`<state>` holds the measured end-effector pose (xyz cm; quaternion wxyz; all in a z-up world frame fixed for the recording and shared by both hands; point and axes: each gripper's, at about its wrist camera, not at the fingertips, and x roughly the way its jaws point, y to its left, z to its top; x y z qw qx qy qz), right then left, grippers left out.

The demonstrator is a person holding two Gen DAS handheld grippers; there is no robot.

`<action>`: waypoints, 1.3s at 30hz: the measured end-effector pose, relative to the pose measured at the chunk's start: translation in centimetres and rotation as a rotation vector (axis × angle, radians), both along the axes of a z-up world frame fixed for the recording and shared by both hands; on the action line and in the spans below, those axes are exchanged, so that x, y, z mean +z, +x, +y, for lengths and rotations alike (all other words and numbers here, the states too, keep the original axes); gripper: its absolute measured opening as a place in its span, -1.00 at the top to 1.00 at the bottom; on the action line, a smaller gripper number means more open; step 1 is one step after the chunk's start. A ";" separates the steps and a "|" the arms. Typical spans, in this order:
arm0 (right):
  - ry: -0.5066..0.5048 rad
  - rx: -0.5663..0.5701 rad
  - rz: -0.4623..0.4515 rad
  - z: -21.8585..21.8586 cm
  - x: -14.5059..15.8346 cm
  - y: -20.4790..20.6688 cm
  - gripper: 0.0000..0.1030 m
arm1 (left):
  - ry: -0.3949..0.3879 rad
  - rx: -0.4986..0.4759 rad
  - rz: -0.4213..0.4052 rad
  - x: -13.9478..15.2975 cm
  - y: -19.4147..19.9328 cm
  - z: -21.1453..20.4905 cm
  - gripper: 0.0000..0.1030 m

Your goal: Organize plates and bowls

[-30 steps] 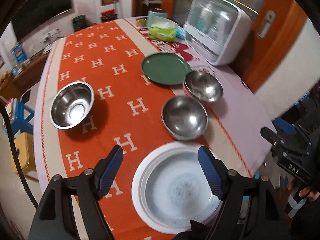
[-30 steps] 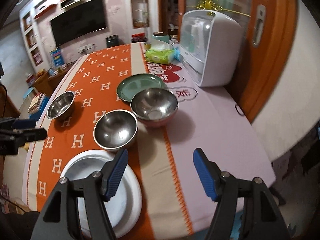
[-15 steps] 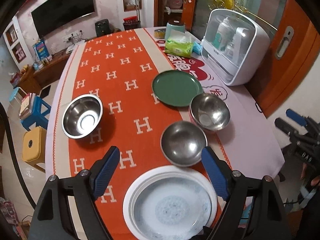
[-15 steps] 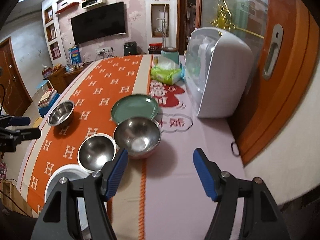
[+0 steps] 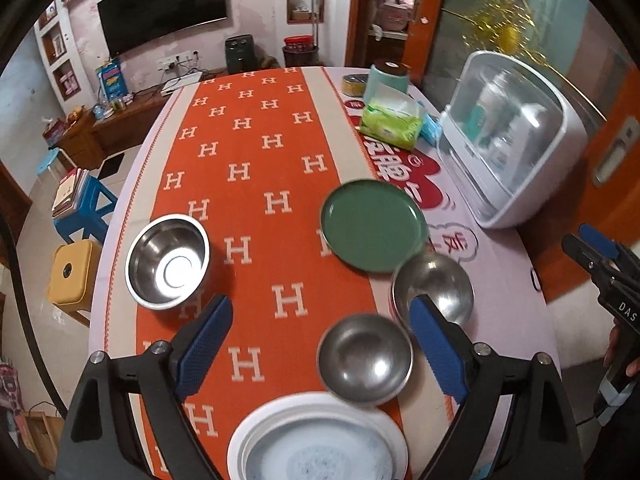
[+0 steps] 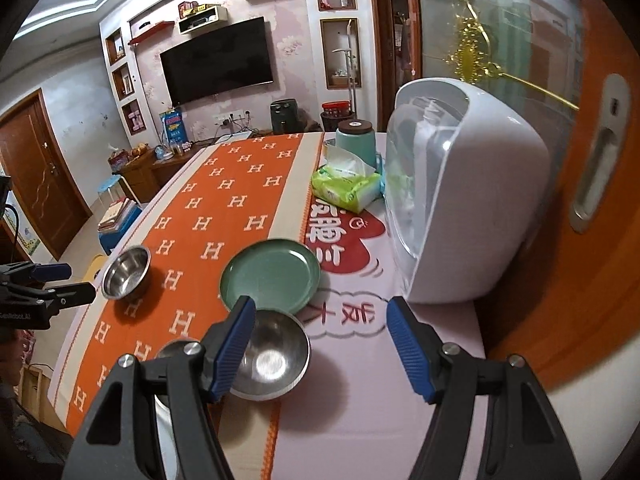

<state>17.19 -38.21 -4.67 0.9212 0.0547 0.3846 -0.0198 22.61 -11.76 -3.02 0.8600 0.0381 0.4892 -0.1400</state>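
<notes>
A green plate (image 5: 373, 225) (image 6: 271, 275) lies mid-table on the orange H-pattern cloth (image 5: 248, 168). Three steel bowls stand around it: one at the left (image 5: 167, 261) (image 6: 126, 267), one just near the plate (image 5: 434, 288) (image 6: 272, 360), one closer to me (image 5: 365, 358). A white plate (image 5: 320, 440) lies at the near edge. My left gripper (image 5: 320, 344) is open and empty, raised above the near bowls. My right gripper (image 6: 320, 344) is open and empty, raised over the near right side of the table.
A white covered dish cabinet (image 5: 512, 140) (image 6: 452, 200) stands at the table's right side. A green tissue pack (image 5: 390, 124) (image 6: 346, 190) and a teal canister (image 5: 386, 78) (image 6: 354, 140) sit at the far end. A blue stool (image 5: 84, 204) and yellow stool (image 5: 72, 272) stand left of the table.
Both grippers have risen and drawn back from the table, staying open. The dishes have not moved.
</notes>
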 end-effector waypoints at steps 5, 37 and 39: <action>0.045 0.010 0.006 -0.8 -0.8 3.2 -0.32 | 0.008 0.040 -0.004 0.0 3.0 -0.9 -0.73; 0.263 0.085 0.119 -1.6 -14.7 12.3 -0.33 | -0.160 0.206 0.298 -15.4 14.6 -3.1 -0.73; 0.296 0.089 0.139 -1.8 -15.5 12.7 -0.33 | -0.173 0.206 0.319 -16.6 14.9 -3.3 -0.73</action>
